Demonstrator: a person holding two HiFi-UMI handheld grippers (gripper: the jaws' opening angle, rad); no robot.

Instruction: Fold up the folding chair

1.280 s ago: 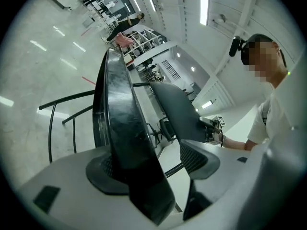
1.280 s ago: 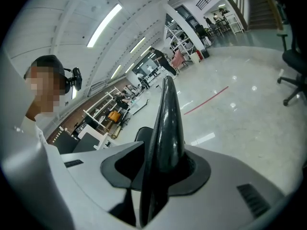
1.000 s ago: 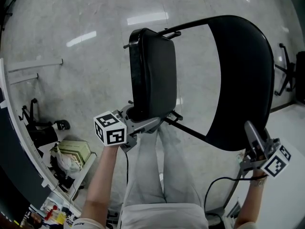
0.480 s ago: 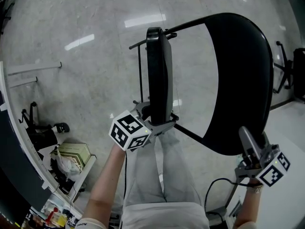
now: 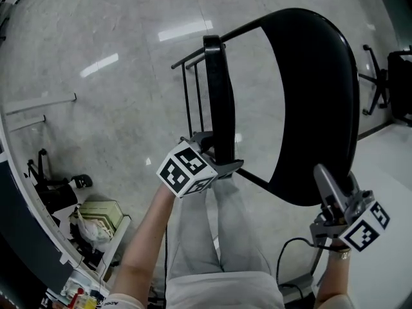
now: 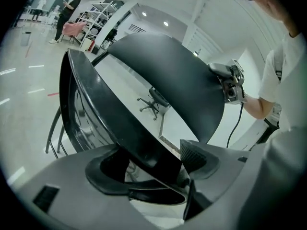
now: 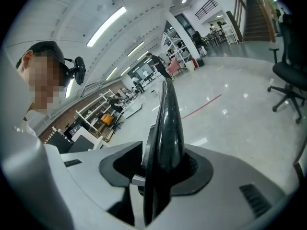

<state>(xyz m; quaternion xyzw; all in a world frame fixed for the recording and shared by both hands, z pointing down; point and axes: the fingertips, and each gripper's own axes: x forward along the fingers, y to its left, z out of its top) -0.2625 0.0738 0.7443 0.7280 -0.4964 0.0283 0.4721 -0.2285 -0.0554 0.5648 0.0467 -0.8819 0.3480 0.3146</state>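
Left gripper [image 5: 217,159] clamped on near edge of seat [image 5: 215,89]; seat tipped upright, left of backrest [image 5: 315,95], gap between them to close. Right gripper [image 5: 325,185] at backrest's near rim, jaws just been opening, rim between them, apparently loose

A big open office or lab hall. In the right gripper view, a polished pale floor [image 7: 240,104], ceiling strip lights [image 7: 108,25] at eleven o'clock, shelving racks [image 7: 184,37] at twelve, stairs [image 7: 256,11] at one, a swivel chair [image 7: 288,66] at three.
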